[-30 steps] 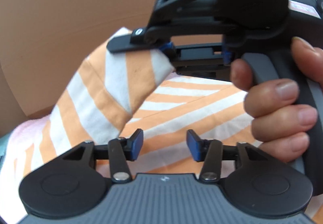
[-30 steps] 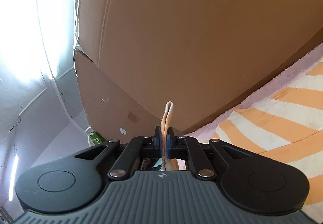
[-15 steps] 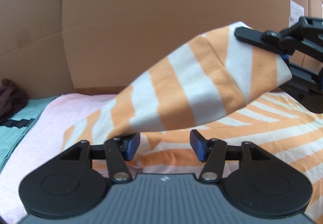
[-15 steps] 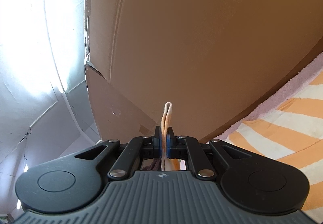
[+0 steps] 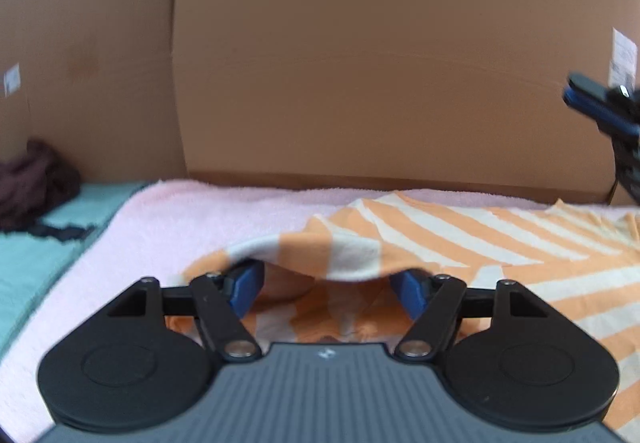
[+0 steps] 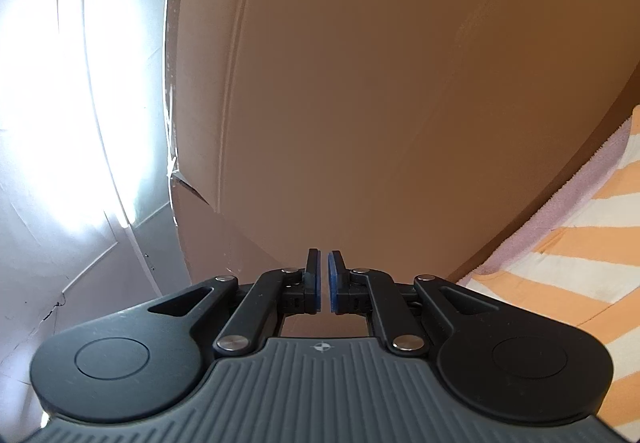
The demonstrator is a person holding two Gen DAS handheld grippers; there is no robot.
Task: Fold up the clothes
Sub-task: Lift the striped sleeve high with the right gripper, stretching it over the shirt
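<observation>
Gone from the right gripper (image 6: 324, 281) is the pinch of striped cloth it held half a second ago; its pads now stand a narrow slit apart with nothing between them, raised clear of the bed and aimed at the cardboard wall (image 6: 400, 83). Working left to right: at far left a dark bundle of clothing (image 5: 36, 183) sits on a teal cover (image 5: 60, 243), well apart from the work. Next, a pink towel (image 5: 180, 219) spreads under the orange-and-white striped garment (image 5: 460, 239), which lies on it and runs off toward the right. The left gripper (image 5: 326, 283) hovers low over the garment's near-left end, fingers wide apart; a loose flap of the cloth (image 5: 320, 255) arches across the gap between them, and I cannot tell whether it rests on the tips or only hangs near. It is not clamped. At far right the other tool's blue-padded tip (image 5: 592, 103) shows, blurred, in the air above the garment. Judgement on progress: a corner has been brought over and dropped onto the body, so a fold of some kind lies in place, but rumpled and raised, not flat. The garment is still broad and stretched out, so further folds and a smoothing look to be left. The dark bundle's part in the job cannot be told.
</observation>
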